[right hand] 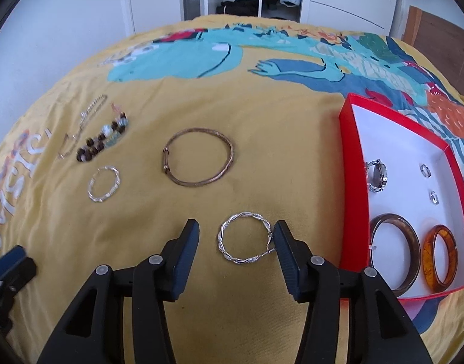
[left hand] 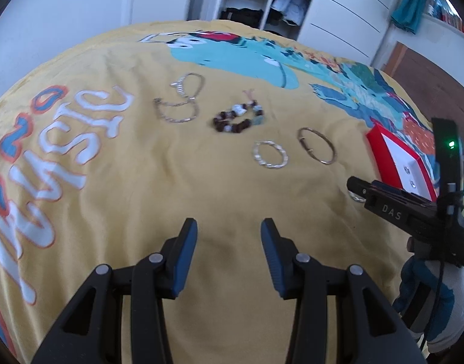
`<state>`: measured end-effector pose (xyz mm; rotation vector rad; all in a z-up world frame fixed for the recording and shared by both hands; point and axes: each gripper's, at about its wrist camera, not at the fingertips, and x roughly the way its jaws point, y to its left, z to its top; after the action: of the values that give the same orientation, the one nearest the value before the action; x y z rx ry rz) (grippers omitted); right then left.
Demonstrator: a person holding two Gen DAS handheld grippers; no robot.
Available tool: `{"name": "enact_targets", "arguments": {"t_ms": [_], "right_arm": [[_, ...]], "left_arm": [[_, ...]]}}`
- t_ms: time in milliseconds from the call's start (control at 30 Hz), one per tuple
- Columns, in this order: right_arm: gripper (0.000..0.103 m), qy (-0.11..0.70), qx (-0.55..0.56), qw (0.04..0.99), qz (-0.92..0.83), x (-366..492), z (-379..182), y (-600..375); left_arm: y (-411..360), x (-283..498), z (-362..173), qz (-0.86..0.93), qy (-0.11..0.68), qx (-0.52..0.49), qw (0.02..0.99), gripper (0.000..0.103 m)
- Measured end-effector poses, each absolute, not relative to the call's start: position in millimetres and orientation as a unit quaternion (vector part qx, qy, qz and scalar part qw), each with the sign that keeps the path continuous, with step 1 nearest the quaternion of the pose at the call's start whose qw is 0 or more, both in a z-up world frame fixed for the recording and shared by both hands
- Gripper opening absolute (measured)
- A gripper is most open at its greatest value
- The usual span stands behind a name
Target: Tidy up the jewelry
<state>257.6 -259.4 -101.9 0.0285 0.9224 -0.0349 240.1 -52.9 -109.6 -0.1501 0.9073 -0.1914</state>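
- Right gripper [right hand: 236, 236] — jaws apart, a twisted hoop [right hand: 245, 238] lying on the yellow bedspread [right hand: 262, 157] between them, at the right finger's tip.
- Left gripper [left hand: 229, 233] — released, grasping nothing.
- Red box [right hand: 350, 151] to the right holds bangles [right hand: 414, 251].

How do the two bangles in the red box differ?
Colour: the brown bangle is dark and opaque with a dull sheen; the amber bangle is translucent orange and glossy. Size: the brown bangle looks larger across than the amber bangle. Place: the brown bangle sits nearer the box's left wall, the amber bangle nearer its right wall. Both are thick, rigid rings lying flat in the near end of the red box.
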Motion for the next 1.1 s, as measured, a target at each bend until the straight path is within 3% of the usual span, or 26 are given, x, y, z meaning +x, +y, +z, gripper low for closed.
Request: {"name": "enact_targets", "arguments": {"t_ms": [367, 433, 767, 800, 833, 900, 933, 967, 1100], "right_arm": [[0.051, 0.371, 0.056, 0.927, -0.020, 221.9, -45.9, -314.6], [0.052, 0.365, 0.068, 0.928, -0.030, 214.3, -41.0, -333.2], [0.052, 0.354, 0.122, 0.926, -0.057, 180.2, -47.3, -394.2], [0.052, 0.353, 0.127, 0.925, -0.059, 177.4, -48.9, -398.7], [0.052, 0.353, 0.130, 0.924, -0.061, 175.6, -50.1, -402.5], [0.052, 0.352, 0.137, 0.923, -0.064, 170.7, -51.6, -409.9], [0.052, 0.351, 0.141, 0.923, -0.066, 167.9, -51.7, -413.3], [0.052, 0.351, 0.143, 0.923, -0.066, 166.1, -51.4, -415.1], [0.052, 0.346, 0.147, 0.924, -0.071, 159.2, -48.3, -424.5]], "left_arm": [[-171.8, 283.4, -103.7, -0.245, 0.451, -0.044, 0.857, 0.043], [-190.0, 289.0, -106.1, -0.249, 0.454, -0.040, 0.855, 0.053], [-229.7, 308.7, -136.8, -0.209, 0.484, 0.001, 0.850, 0.053], [-230.3, 308.1, -136.7, -0.206, 0.481, 0.003, 0.852, 0.050], [-231.2, 307.9, -136.1, -0.205, 0.479, 0.006, 0.854, 0.038], [-233.4, 306.2, -134.2, -0.202, 0.474, 0.014, 0.857, 0.034], [-234.5, 305.3, -132.2, -0.200, 0.471, 0.018, 0.859, 0.026], [-235.8, 305.2, -130.0, -0.199, 0.469, 0.022, 0.860, 0.007], [-239.8, 301.9, -111.4, -0.204, 0.453, 0.024, 0.868, 0.006]]}}
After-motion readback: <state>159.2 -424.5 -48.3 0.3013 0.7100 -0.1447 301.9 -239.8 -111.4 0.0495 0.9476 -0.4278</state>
